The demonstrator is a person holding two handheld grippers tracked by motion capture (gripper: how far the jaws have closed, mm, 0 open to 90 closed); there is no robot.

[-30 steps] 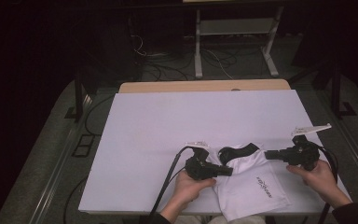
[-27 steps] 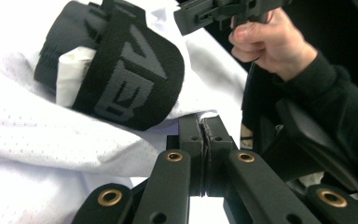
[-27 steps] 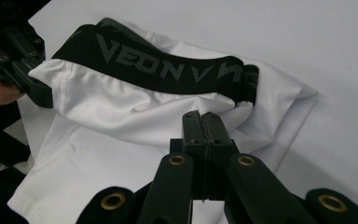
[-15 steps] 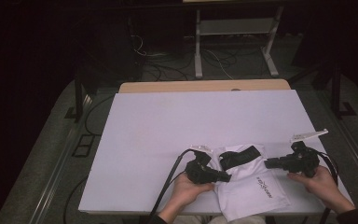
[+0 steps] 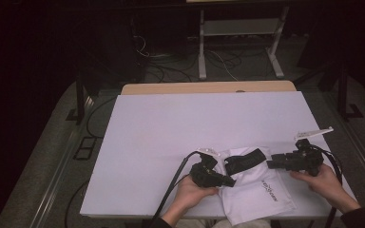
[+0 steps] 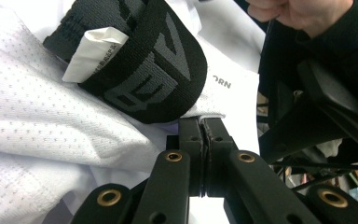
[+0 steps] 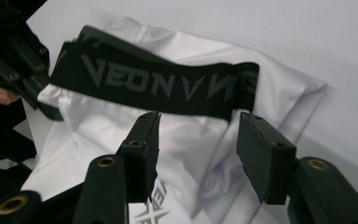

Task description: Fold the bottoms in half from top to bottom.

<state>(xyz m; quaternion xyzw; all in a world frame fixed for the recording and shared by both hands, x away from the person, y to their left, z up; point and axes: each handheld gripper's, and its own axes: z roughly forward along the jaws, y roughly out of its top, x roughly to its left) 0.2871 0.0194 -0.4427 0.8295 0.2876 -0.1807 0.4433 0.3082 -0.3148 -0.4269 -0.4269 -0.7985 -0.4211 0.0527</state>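
Note:
A white garment [image 5: 261, 190] with a black lettered waistband [image 5: 244, 160] lies crumpled at the near edge of the white table [image 5: 195, 123]. My left gripper [image 5: 228, 180] sits at the garment's left side. In the left gripper view it [image 6: 205, 135] is shut on a fold of white fabric [image 6: 51, 116] just below the waistband [image 6: 154, 70]. My right gripper [image 5: 271, 164] is at the garment's right side. Its jaws [image 7: 198, 135] have just been opening and stand apart, with the white cloth [image 7: 186, 140] lying behind the gap, not pressed by the pads.
Cables trail from both grippers over the table's near edge. A wooden strip [image 5: 209, 88] borders the table's far side. Beyond it stand a white frame [image 5: 237, 42] and loose cables on the dark floor. The person's hands rest by the front edge.
The right gripper's jaws have come apart and let go of the garment's right end. The waistband now lies flatter on the cloth. The left gripper has kept still.

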